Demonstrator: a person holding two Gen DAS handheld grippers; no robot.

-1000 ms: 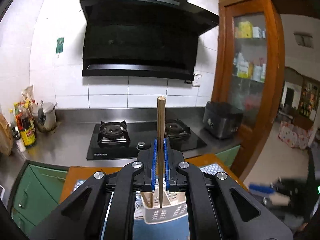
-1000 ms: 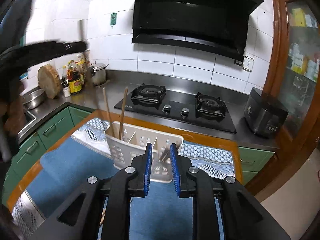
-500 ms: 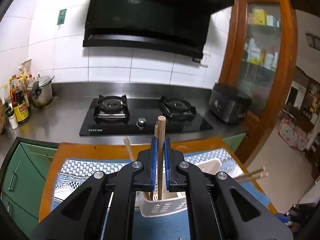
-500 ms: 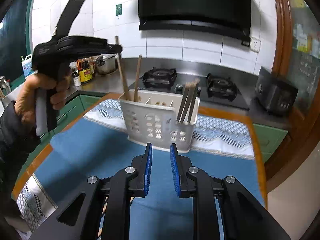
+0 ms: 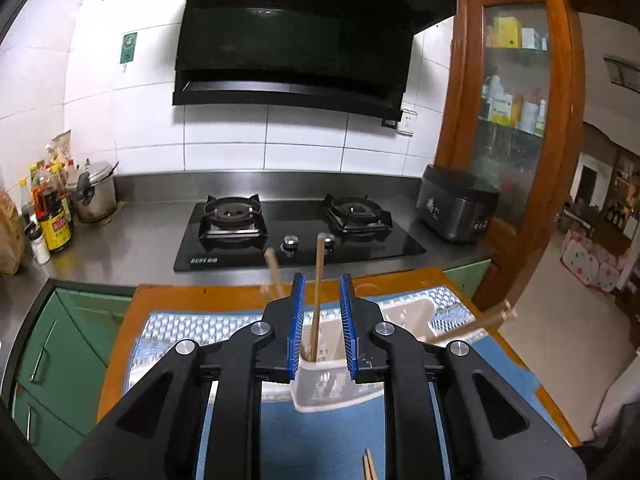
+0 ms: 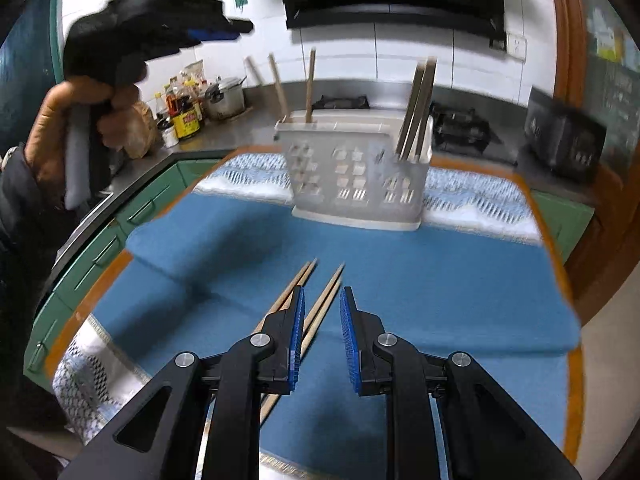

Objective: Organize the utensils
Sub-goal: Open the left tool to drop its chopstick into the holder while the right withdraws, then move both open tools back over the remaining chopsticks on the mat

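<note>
Chopsticks (image 6: 308,300): four flat, four upright

We see the right gripper (image 6: 322,336) low over the blue mat (image 6: 420,280), its blue-padded jaws parted, with loose chopsticks (image 6: 320,304) lying on the mat between and just left of them. Farther back stands the white utensil basket (image 6: 356,176), chopsticks upright at both its ends. At upper left, a hand (image 6: 80,120) holds the left gripper (image 6: 236,28) raised near the basket's left end.
</note>
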